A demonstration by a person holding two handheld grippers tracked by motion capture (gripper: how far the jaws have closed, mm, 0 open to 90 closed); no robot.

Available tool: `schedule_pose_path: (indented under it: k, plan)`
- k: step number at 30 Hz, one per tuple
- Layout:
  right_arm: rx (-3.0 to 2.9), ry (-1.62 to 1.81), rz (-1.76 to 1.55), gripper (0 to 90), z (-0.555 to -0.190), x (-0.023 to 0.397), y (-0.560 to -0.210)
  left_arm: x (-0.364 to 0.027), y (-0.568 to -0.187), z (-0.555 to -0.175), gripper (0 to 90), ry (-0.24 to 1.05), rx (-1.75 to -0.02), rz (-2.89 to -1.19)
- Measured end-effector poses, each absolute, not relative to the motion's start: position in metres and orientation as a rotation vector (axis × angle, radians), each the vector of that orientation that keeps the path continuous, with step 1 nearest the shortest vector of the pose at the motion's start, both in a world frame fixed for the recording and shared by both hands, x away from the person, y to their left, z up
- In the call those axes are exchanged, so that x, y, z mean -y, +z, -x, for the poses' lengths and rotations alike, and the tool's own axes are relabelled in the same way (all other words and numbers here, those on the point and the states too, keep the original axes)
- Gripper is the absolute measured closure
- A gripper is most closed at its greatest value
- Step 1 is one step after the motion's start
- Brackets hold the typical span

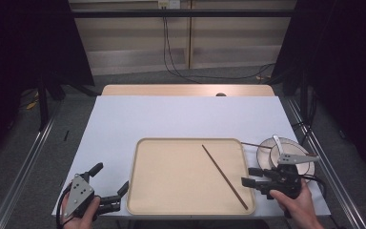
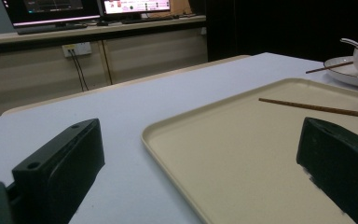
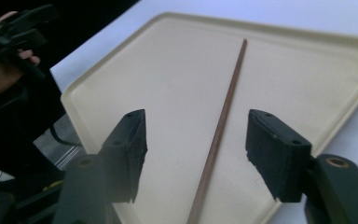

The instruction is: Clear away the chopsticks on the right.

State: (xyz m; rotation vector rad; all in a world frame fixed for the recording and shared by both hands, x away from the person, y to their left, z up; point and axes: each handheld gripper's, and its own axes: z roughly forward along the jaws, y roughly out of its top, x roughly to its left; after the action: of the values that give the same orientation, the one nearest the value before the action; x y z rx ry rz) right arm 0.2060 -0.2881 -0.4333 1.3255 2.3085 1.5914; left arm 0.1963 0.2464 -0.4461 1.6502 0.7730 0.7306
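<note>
A beige tray (image 1: 171,176) lies at the near middle of the white table. One brown chopstick (image 1: 224,176) lies slanted on it. My right gripper (image 1: 248,176) is open at the tray's right rim, near the chopstick's near end. In the right gripper view the chopstick (image 3: 223,116) runs between the spread jaws of the right gripper (image 3: 198,135), apart from both. My left gripper (image 1: 110,177) is open just left of the tray, holding nothing. In the left gripper view the left gripper (image 2: 200,154) straddles the tray rim (image 2: 168,140).
A white plate (image 1: 267,155) with a bowl (image 1: 288,152) and a spoon (image 1: 277,142) sits right of the tray. A second chopstick (image 1: 256,144) rests on its rim. The table's front edge is close to both hands.
</note>
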Motion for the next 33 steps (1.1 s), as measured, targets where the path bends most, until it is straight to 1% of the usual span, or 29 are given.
schedule_pose_path:
  k: [1,3,4,9,13,14,15,19,22,28,31,33]
  plan:
    - [-2.309,1.575,-1.279,36.1,-0.204,0.292,-0.43,-0.246,-0.446,-0.196,0.7,0.726,-0.776,-1.651]
    - [-2.333,1.53,-1.164,29.0,-0.201,0.3,-0.424,-0.246,-0.446,-0.196,0.7,0.729,-0.771,-1.652]
    - [-2.348,1.459,-1.12,27.6,-0.199,0.308,-0.419,-0.246,-0.446,-0.196,0.7,0.73,-0.775,-1.654]
    - [-2.373,1.371,-1.076,25.5,-0.2,0.326,-0.411,-0.246,-0.446,-0.196,0.7,0.734,-0.782,-1.651]
    - [-2.363,1.344,-1.038,23.2,-0.203,0.346,-0.395,-0.246,-0.446,-0.197,0.7,0.736,-0.778,-1.654]
    - [-2.355,1.346,-1.033,23.7,-0.206,0.356,-0.387,-0.246,-0.446,-0.196,0.7,0.735,-0.78,-1.652]
    - [-2.355,1.346,-1.033,23.7,-0.206,0.356,-0.387,-0.246,-0.447,-0.197,0.7,0.722,-0.776,-1.649]
    - [-2.342,1.326,-1.028,26.5,-0.218,0.382,-0.373,-0.245,-0.447,-0.197,0.8,0.715,-0.776,-1.643]
    - [-2.345,1.322,-1.045,26.6,-0.232,0.402,-0.368,-0.246,-0.447,-0.197,0.8,0.718,-0.777,-1.647]
    - [-2.338,1.226,-1.088,27.3,-0.259,0.431,-0.37,-0.247,-0.447,-0.198,0.8,0.72,-0.774,-1.65]
    - [-2.355,1.168,-1.086,29.9,-0.269,0.438,-0.373,-0.246,-0.446,-0.197,0.8,0.731,-0.776,-1.648]
    - [-2.382,1.154,-1.082,33.2,-0.275,0.442,-0.374,-0.246,-0.446,-0.197,0.8,0.73,-0.775,-1.648]
